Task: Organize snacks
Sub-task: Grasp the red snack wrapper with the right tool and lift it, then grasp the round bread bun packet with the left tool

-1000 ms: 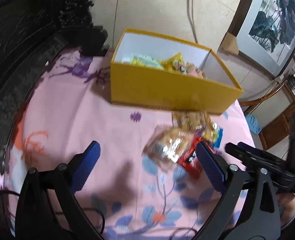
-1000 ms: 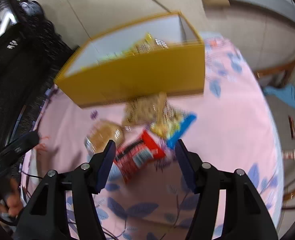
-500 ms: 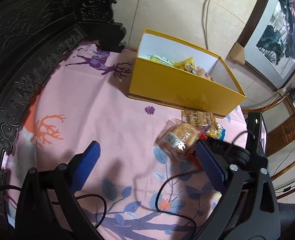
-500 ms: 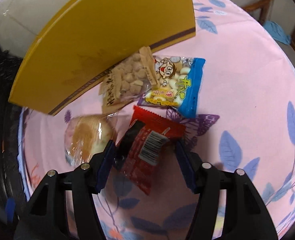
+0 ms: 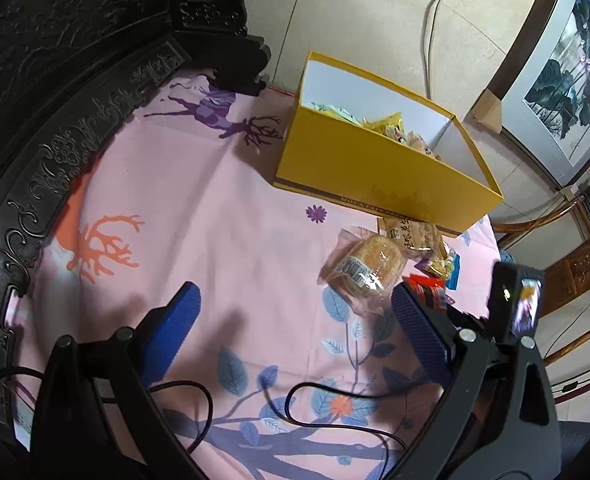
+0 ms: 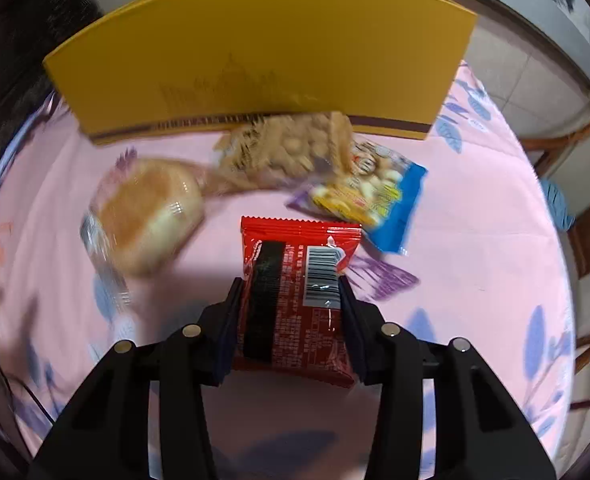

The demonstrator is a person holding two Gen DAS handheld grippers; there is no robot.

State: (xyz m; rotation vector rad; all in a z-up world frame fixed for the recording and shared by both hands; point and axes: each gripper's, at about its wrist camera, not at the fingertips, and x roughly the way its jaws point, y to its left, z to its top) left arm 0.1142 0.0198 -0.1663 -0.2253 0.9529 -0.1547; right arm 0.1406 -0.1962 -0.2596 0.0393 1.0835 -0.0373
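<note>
1. Half a second ago the right gripper [image 6: 291,292] had its fingers spread on either side of the red snack packet [image 6: 295,280]; now they have closed on it, pressing both long edges, so the packet is gripped between them.
2. The packet looks raised off the pink tablecloth [image 6: 475,240], with a shadow beneath it, though I cannot tell how high.
3. Ahead of the right fingers lie three loose snacks: a wrapped bun [image 6: 147,208] to the left, a biscuit bag [image 6: 287,152] straight ahead against the yellow box [image 6: 263,60], and a blue-edged bag [image 6: 367,196] ahead to the right.
4. The left gripper [image 5: 295,320] hangs wide open and empty; the bun [image 5: 365,264] lies just beyond its right finger.
5. Judged from this, the pick is made; carrying the packet over the box wall comes next, with three snacks left.
</note>
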